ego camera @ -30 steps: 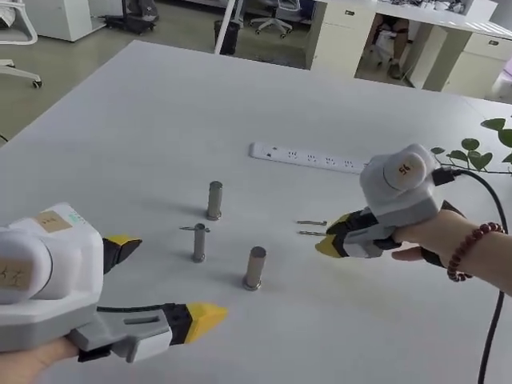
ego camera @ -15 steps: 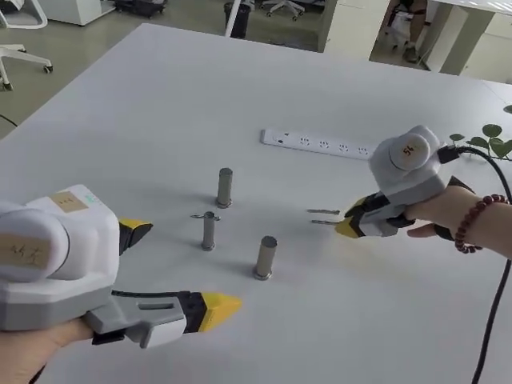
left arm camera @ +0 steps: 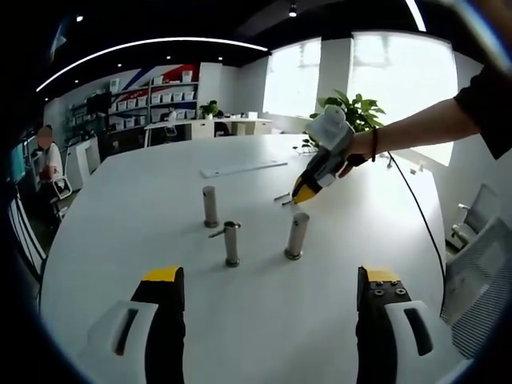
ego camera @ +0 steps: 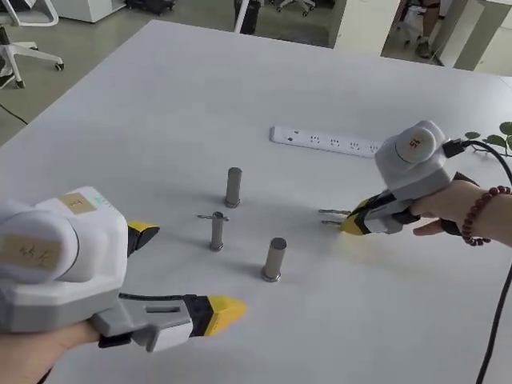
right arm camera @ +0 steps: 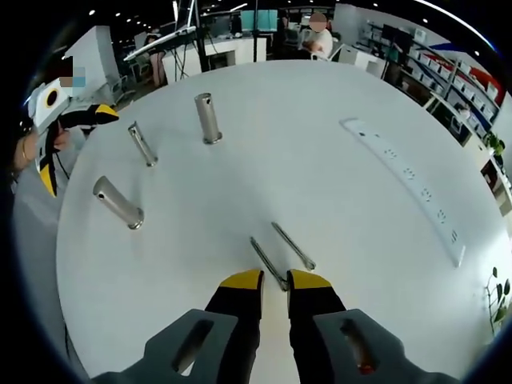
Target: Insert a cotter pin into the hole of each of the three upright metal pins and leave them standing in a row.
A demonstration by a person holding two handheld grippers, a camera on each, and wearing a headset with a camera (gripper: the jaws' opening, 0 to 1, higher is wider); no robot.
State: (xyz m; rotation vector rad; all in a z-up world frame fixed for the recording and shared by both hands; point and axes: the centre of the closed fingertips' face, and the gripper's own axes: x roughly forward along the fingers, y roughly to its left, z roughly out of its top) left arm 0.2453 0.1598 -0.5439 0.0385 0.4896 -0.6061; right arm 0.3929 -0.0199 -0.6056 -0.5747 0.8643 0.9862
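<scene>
Three upright metal pins stand mid-table: the far pin (ego camera: 234,187), the middle pin (ego camera: 217,230) with a cotter pin through its top, and the near pin (ego camera: 274,259). Two loose cotter pins (ego camera: 334,217) lie flat to their right. My right gripper (ego camera: 350,226) rests its tips at the nearer cotter pin (right arm camera: 268,262). Its jaws stand a narrow gap apart, with that pin's end in the gap. The other cotter pin (right arm camera: 293,246) lies just beside it. My left gripper (ego camera: 186,272) hovers wide open and holds nothing, short of the upright pins (left arm camera: 232,244).
A white power strip (ego camera: 324,141) lies on the white table behind the pins. Green plant leaves (ego camera: 500,136) and a black cable (ego camera: 502,264) are at the right edge. Office desks and chairs stand beyond the table.
My right gripper has edged toward the two loose cotter pins until its tips reach the nearer one. The head camera has shifted. The left gripper has kept its place.
</scene>
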